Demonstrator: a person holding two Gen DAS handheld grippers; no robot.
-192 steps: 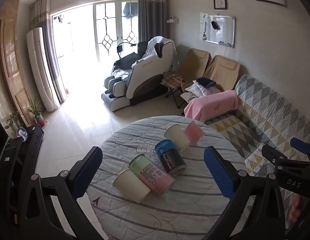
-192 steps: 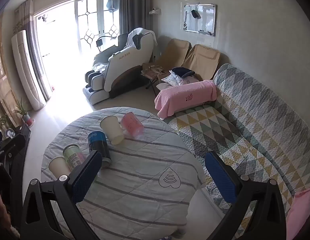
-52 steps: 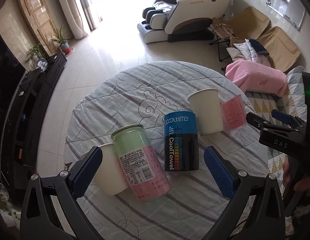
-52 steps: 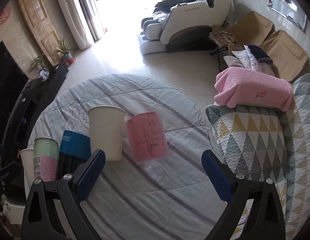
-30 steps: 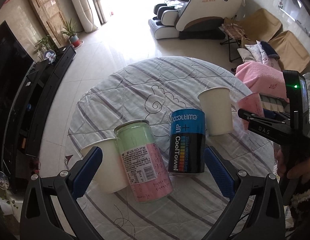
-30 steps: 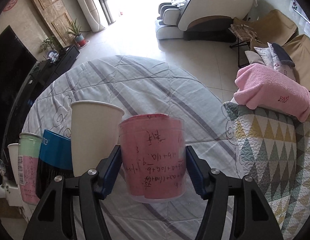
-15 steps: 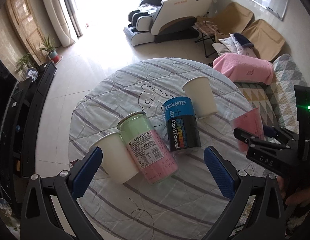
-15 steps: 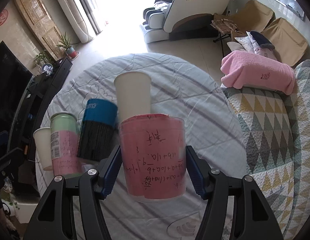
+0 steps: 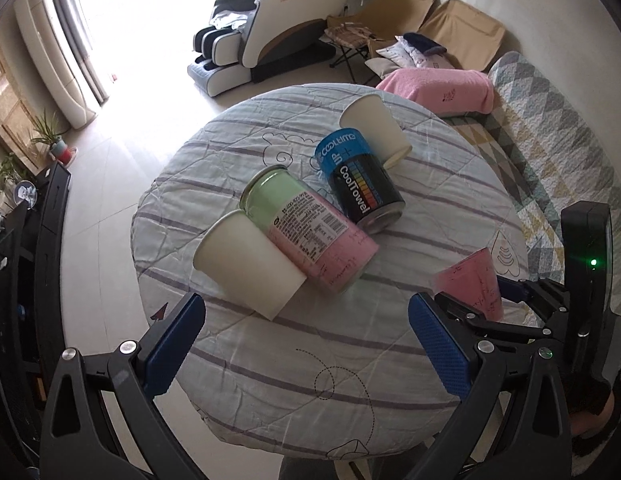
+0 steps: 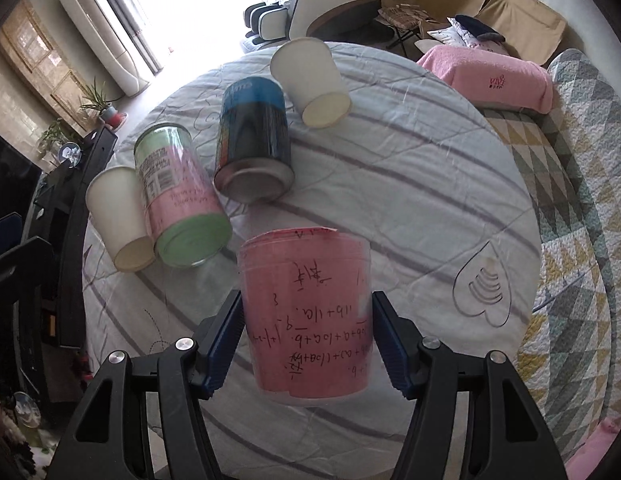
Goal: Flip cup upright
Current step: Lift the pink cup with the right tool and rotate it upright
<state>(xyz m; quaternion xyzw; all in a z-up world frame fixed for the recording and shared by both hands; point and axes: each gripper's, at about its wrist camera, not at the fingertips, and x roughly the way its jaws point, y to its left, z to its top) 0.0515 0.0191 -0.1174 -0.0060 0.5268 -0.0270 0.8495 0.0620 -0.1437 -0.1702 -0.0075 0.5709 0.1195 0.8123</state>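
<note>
The pink cup (image 10: 306, 320) is clamped between the blue pads of the right gripper (image 10: 306, 328), held above the round table (image 10: 410, 184) at the 6 o'clock side of the right wrist view. Clear plastic is seen around a pink paper lining with handwritten sums; whether anything else is inside cannot be told. In the left wrist view the same cup (image 9: 470, 288) is caught at 4 o'clock, tilted, in the right gripper (image 9: 506, 300).

The left gripper (image 9: 306, 340) is held wide apart with nothing between its pads, low over the near edge of the table.

Four more containers are spread on the cloth. A white paper cup (image 9: 246, 264) is lying at 9 o'clock of the cluster, touched along its side by a green-and-pink can (image 9: 310, 232). Just beside that, a blue-and-black can (image 9: 358, 180) marked CoolTowel is seen, and a second white paper cup (image 9: 376, 132) is found at 1 o'clock. No contents are shown for any of them.

The table is covered by a pale striped cloth with line drawings. Beyond it, a massage chair (image 9: 270, 28) is placed at 12 o'clock by the bright window, a pink towel (image 9: 442, 88) is draped at 2 o'clock, and a patterned sofa cover (image 9: 558, 136) is spread at 3 o'clock.
</note>
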